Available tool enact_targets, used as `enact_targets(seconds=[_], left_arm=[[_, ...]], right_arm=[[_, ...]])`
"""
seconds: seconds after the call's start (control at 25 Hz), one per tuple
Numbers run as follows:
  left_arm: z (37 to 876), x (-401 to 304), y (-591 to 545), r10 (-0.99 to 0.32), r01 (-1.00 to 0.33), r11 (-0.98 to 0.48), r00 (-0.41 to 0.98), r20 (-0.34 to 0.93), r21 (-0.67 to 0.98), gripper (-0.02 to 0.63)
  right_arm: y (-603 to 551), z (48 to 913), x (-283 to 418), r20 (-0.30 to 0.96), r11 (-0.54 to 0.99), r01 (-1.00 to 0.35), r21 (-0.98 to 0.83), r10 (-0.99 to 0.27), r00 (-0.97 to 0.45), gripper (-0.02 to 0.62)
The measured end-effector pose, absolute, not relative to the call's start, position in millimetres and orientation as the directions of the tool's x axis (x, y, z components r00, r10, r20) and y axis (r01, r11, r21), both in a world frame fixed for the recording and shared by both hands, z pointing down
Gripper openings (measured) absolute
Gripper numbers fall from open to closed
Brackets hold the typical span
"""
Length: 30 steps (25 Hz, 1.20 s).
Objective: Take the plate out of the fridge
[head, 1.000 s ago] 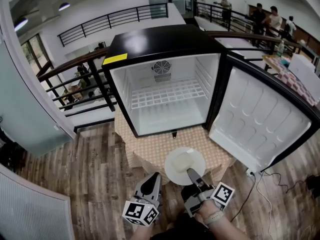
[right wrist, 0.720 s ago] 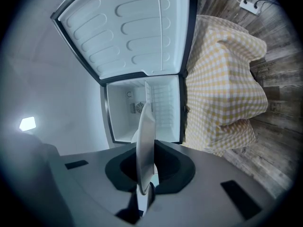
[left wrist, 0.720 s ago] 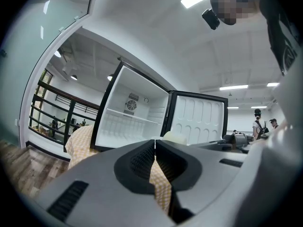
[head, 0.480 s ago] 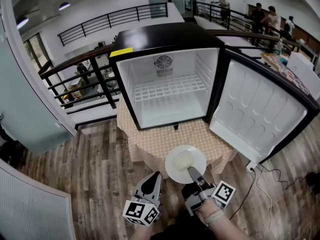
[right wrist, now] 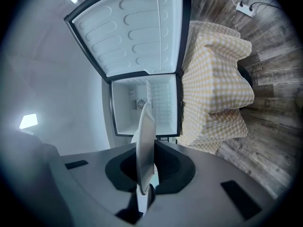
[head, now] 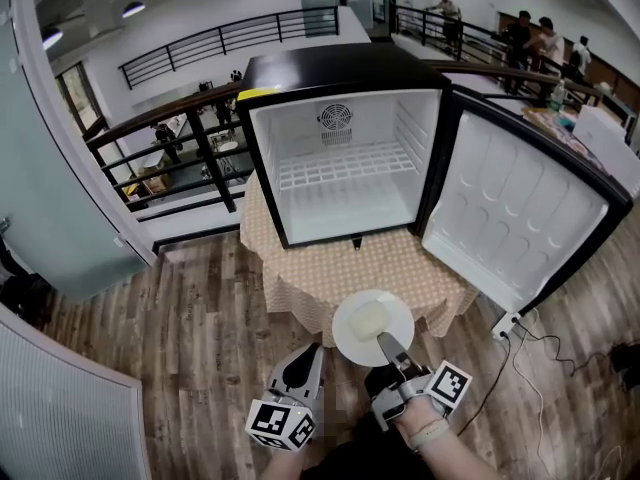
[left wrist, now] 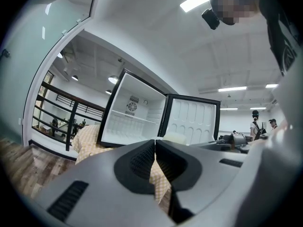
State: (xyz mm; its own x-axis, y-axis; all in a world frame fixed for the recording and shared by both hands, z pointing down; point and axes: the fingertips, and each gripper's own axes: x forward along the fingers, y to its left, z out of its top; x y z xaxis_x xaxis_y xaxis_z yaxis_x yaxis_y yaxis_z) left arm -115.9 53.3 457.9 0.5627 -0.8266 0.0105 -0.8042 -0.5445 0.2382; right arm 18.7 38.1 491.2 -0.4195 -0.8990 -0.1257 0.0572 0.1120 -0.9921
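1. Head view: a black fridge point(head: 340, 158) stands on a tabletop covered with a yellow checked cloth point(head: 330, 278). Its door point(head: 510, 218) is swung wide open to the right. Inside are white walls, a wire shelf point(head: 345, 165) and a round fan vent point(head: 336, 115) on the back wall.
2. The plate point(head: 372, 328), white and round, is outside the fridge. It is held in the air at the near edge of the tabletop, partly over the wooden floor point(head: 180, 328). A pale squarish block point(head: 367, 320) lies on it.
3. The right gripper point(head: 383, 341) reaches up from the lower edge and grips the plate by its near rim. The left gripper point(head: 312, 353) sits just beside it to the left, apart from the plate. Each carries a marker cube.
4. A dark railing point(head: 180, 128) runs behind the fridge, and people point(head: 520, 33) stand far off at the upper right.
5. Left gripper view: the jaws are clenched together with nothing between them. Beyond them are the open fridge, its door and the checked cloth.
6. Right gripper view: the plate shows edge-on between the jaws, which are clamped on its rim. Behind it lie the open fridge, the draped cloth and the floor.
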Motion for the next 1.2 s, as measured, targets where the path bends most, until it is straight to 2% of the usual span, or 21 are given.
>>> enact_targets(seconds=[0.88, 1.2], left_arm=[[459, -131, 65, -0.842, -0.816, -0.522, 0.54, 0.005, 0.249, 0.015], [461, -117, 60, -0.834, -0.805, -0.531, 0.552, 0.008, 0.264, 0.015]], right_arm=[[54, 500, 7, -0.103, 0.092, 0.047, -0.995, -0.892, -0.439, 0.043], [51, 502, 18, -0.087, 0.075, 0.044, -0.996, -0.898, -0.431, 0.043]])
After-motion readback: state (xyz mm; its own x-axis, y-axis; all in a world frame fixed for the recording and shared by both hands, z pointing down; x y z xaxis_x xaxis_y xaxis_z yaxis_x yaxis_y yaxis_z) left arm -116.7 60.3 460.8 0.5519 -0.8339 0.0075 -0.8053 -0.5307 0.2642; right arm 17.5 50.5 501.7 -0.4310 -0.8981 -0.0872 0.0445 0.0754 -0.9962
